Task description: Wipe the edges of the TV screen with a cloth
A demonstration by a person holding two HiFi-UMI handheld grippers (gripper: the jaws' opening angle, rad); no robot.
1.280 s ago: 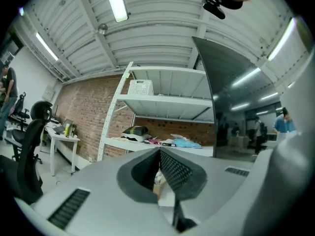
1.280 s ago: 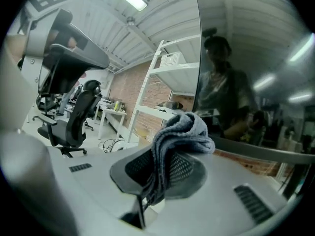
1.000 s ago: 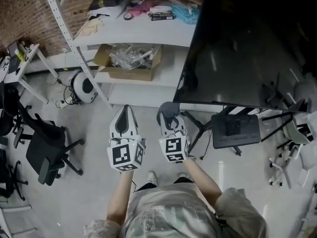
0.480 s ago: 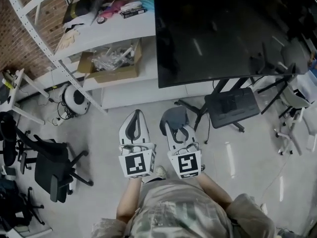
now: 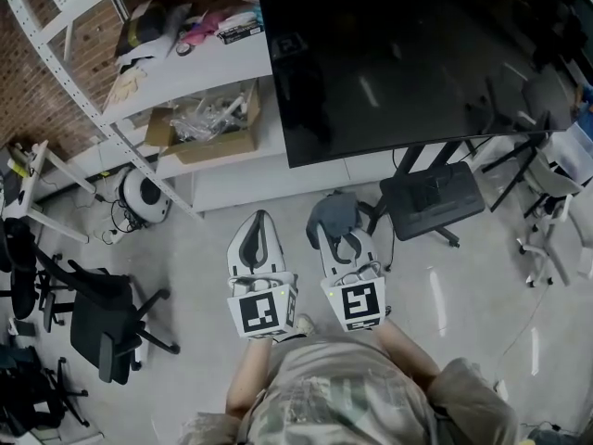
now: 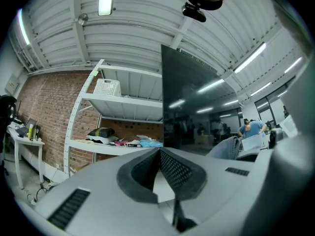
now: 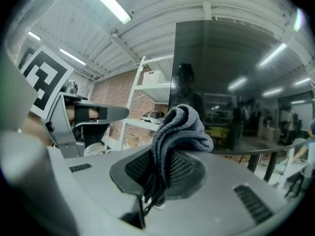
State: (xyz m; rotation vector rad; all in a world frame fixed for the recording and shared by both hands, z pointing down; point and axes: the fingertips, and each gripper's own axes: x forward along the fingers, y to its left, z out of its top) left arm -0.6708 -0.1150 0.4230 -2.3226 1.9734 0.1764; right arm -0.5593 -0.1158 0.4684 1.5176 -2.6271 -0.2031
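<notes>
Grey cloth [image 7: 181,128] is bunched up and pinched between the closed jaws of the right gripper [image 7: 165,167], sticking out past the tips in a lump. Left gripper [image 6: 160,154] has its jaws shut together with nothing in them. Both hang low, below the bottom edge of the TV screen [image 5: 398,54] and well apart from it, nearer its left corner. So no wiping contact yet, as far as I can tell.

Stuff I'd worry about from here: only a fold of the cloth looks clamped, so dragging it along the TV's edge could tug it loose. The wad could also roll aside and let the hard jaw tips scrape the glass. The screen sits on a stand [image 5: 431,197] below it, so leaning too hard on an edge might rock the whole thing. The shelf [image 5: 199,68] just left of the TV is cluttered with bits, so going up that side leaves little room and the gripper could knock into it. The idle left gripper could bump the panel too.
</notes>
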